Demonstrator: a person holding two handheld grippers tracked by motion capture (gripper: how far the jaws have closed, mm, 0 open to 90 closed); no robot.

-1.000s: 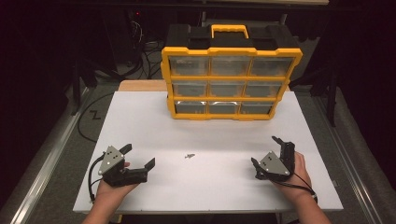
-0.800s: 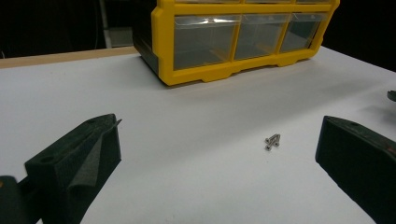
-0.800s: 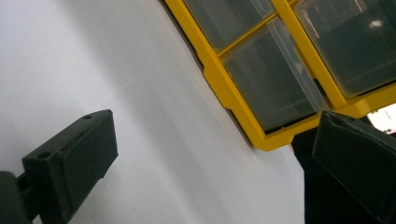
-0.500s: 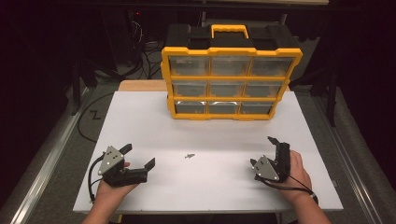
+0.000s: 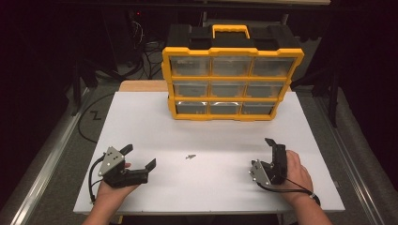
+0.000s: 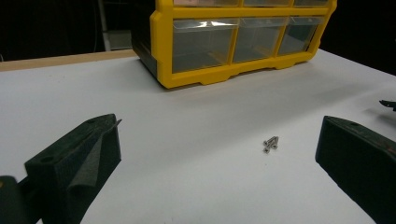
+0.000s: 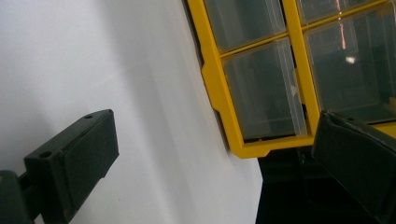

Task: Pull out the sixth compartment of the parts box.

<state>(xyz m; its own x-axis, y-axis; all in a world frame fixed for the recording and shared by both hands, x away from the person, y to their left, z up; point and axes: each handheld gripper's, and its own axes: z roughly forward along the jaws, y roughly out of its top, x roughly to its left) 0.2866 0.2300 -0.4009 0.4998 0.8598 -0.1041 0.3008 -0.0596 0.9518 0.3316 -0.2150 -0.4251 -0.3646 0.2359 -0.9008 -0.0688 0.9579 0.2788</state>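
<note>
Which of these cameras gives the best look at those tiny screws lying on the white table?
The left gripper view: the screws lie close ahead between its open jaws, so you can tell them apart as a small cluster. In the high view they are just a tiny speck between the two grippers.

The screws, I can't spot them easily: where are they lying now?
The screws lie in a small cluster on the white table in the high view, between the left tool and right tool, nearer the left, in front of the yellow organizer.

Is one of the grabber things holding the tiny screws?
No, the screws lie loose on the white table, between the open left gripper and the open right gripper.
</note>
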